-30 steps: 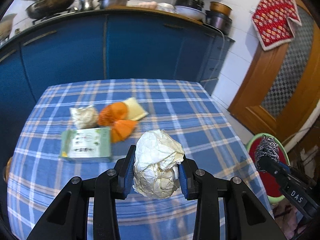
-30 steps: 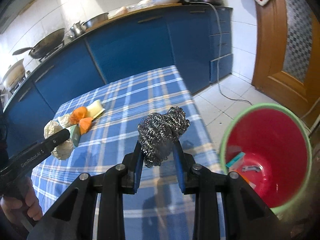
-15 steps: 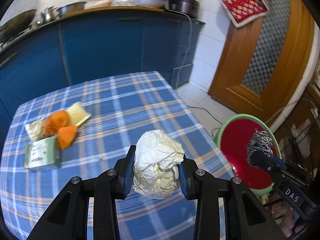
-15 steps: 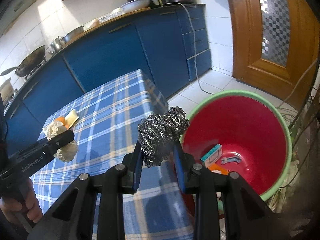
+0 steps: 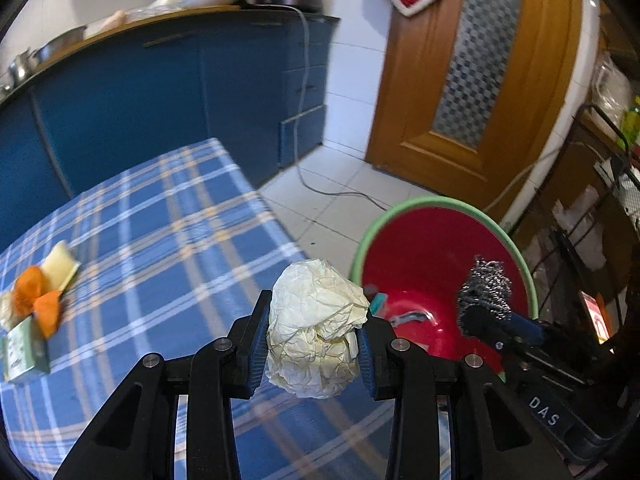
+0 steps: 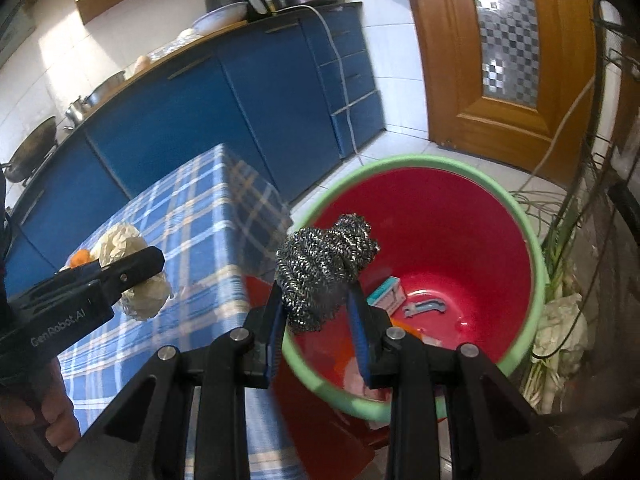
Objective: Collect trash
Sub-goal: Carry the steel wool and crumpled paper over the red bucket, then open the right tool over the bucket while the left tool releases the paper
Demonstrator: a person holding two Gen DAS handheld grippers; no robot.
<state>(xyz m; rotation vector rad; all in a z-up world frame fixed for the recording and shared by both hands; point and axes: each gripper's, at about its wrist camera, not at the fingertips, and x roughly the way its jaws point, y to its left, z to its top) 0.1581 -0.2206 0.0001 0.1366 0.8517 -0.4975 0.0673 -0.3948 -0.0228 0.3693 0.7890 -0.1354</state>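
Observation:
My left gripper (image 5: 314, 340) is shut on a crumpled ball of pale paper (image 5: 316, 324), held over the table's right edge beside the bucket. My right gripper (image 6: 316, 308) is shut on a steel wool scourer (image 6: 324, 268) and hangs over the near rim of the red bucket with a green rim (image 6: 440, 248), which stands on the floor. A small box and other scraps lie at the bucket's bottom. In the left wrist view the scourer (image 5: 486, 286) shows above the bucket (image 5: 424, 256). The right wrist view shows the paper ball (image 6: 132, 268) in the left gripper (image 6: 132, 268).
The blue checked tablecloth (image 5: 160, 240) still carries orange peel (image 5: 36, 296), a yellow piece (image 5: 60, 268) and a green packet (image 5: 24, 346) at its left. Blue cabinets (image 5: 160, 92) stand behind, a wooden door (image 5: 472, 80) at the right, a wire rack and cables beside the bucket.
Both grippers have swung to the right, away from the table's middle toward the bucket, each keeping its load. The right gripper now hangs over the bucket's rim.

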